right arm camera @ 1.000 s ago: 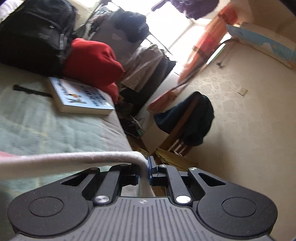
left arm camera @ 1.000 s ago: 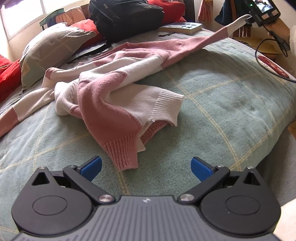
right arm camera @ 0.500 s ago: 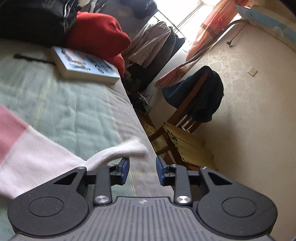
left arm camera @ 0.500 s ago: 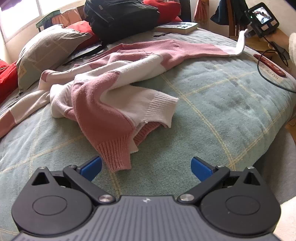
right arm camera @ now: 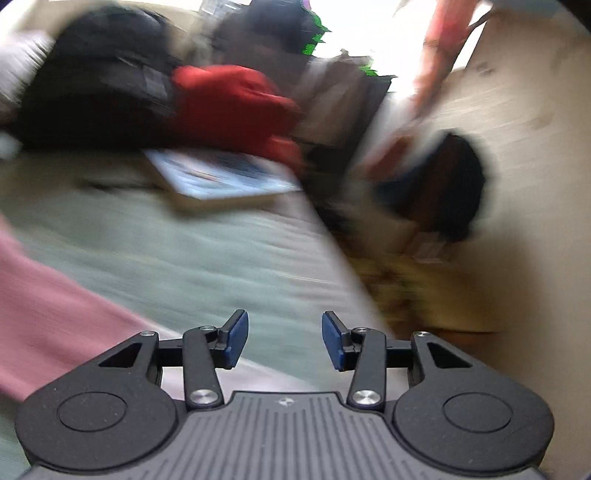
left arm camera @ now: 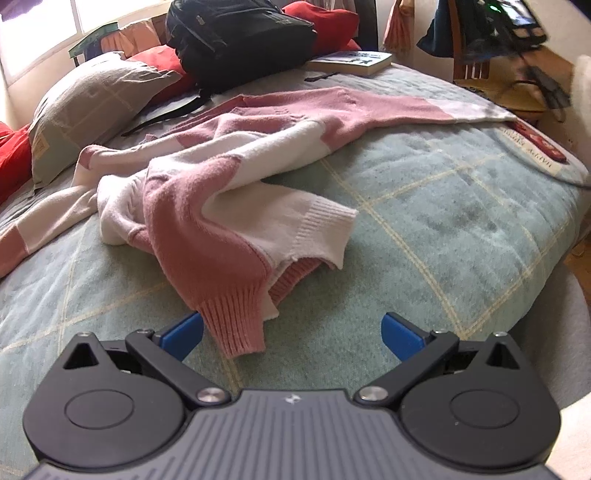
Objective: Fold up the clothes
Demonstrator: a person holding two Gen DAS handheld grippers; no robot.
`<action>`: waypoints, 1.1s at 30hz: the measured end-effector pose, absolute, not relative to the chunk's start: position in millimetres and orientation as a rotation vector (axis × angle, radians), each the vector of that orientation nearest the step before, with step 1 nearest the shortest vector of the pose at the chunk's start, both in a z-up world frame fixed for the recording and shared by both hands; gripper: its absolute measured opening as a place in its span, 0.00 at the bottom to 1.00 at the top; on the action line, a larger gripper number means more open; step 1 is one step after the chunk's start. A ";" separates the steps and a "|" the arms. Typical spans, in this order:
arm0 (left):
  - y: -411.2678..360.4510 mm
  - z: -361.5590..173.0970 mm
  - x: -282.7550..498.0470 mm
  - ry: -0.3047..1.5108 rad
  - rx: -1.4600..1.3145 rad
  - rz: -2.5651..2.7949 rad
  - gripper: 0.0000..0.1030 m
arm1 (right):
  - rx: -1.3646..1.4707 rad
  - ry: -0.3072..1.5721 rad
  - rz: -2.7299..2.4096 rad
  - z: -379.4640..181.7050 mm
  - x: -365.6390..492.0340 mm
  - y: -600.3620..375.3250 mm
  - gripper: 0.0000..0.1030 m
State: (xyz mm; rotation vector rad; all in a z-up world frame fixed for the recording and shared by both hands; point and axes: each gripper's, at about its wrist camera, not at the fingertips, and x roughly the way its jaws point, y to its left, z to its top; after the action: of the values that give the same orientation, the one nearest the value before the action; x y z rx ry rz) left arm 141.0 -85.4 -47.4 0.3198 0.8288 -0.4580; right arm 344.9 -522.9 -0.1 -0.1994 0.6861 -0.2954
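A pink and white knitted sweater (left arm camera: 236, 173) lies crumpled on the green checked bedspread (left arm camera: 436, 221). One sleeve (left arm camera: 436, 107) stretches flat toward the bed's right edge. My left gripper (left arm camera: 291, 332) hovers open just in front of the ribbed pink hem (left arm camera: 236, 321), which lies beside its left blue fingertip. In the blurred right wrist view my right gripper (right arm camera: 284, 339) has its jaws opening with nothing between them. The pink sleeve (right arm camera: 48, 314) lies below and left of it on the bed.
A black backpack (left arm camera: 236, 33), red cushions (left arm camera: 325, 26), a grey pillow (left arm camera: 88, 103) and a book (left arm camera: 351, 61) sit at the head of the bed. A red booklet (left arm camera: 535, 147) lies near the right edge. A chair draped with dark clothes (right arm camera: 443, 184) stands beyond.
My right gripper let go of the white sleeve cuff and opened. The sleeve dropped from the air and now lies flat on the bed. The left gripper stayed put.
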 end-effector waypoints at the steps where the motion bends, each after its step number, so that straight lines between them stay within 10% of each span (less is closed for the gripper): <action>1: -83.9 -46.3 141.9 0.826 0.314 -0.458 0.99 | -0.165 0.689 -0.240 -0.9 352.3 -513.0 0.48; 33: -65.0 -54.8 180.5 0.826 0.243 -0.498 0.99 | -0.289 0.754 0.326 -85.1 448.2 -406.8 0.51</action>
State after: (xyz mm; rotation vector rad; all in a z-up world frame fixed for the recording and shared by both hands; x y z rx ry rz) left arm 180.5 -65.0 -54.8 0.2425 0.8262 -0.4980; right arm 448.2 -406.8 -85.1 -0.2891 0.7541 0.3263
